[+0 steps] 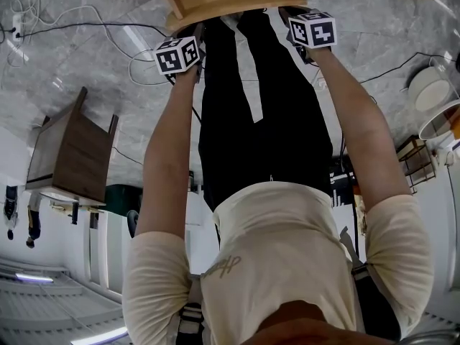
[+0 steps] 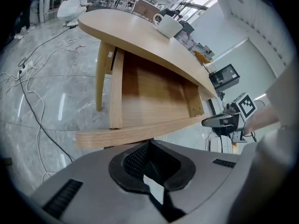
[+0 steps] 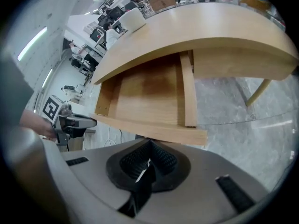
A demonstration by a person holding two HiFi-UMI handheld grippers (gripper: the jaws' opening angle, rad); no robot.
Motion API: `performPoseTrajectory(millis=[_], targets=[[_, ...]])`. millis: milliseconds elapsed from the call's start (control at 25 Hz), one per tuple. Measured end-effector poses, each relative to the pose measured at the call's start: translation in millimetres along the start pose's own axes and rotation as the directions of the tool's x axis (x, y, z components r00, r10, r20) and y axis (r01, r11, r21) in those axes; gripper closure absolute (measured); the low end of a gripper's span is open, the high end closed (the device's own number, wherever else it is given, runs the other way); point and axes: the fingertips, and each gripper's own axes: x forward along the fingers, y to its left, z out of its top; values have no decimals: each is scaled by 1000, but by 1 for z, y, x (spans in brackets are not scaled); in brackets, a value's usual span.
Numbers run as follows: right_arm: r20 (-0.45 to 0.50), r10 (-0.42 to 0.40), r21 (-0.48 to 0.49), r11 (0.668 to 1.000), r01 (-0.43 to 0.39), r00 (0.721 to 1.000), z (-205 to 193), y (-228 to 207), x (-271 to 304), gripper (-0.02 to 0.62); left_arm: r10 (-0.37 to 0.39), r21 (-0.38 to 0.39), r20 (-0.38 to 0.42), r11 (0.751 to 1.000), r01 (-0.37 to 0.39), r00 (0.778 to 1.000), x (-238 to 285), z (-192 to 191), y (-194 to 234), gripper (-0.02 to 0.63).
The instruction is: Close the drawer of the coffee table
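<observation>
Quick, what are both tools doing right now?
Left tool: closed, holding nothing.
Right tool: closed, holding nothing.

Dark brown wooden cabinet (image 1: 68, 149) standing on grey marble-look floor (image 1: 108, 56); thin black and white cables (image 1: 27, 7) trailing nearby; 1 white ceramic mug (image 2: 167, 24) upright.

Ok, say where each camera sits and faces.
Head view: on the person's head, looking down past arms and torso to the open drawer.
Left gripper view: on the left gripper, facing the drawer front; right gripper alongside.
Right gripper view: on the right gripper, facing the same front; left gripper alongside.
Shared: both gripper views show the drawer and each other's gripper.
</observation>
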Motion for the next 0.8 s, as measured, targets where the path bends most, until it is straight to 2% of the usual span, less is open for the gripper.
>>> performPoseTrajectory(millis=[320,640,800], targets=[[-7,4,-52,999,-4,1000,2,8,-6,600,13,12,6,1000,-13,1000,-4,3,-1,601],[51,-15,-10,1000,16,999,18,8,-7,600,19,14,34,1000,-20,999,-7,17,1,601],[48,-10,-27,1000,11,999,22,8,-8,600,24,3,33,1000,-24,999,-7,22,2,601]])
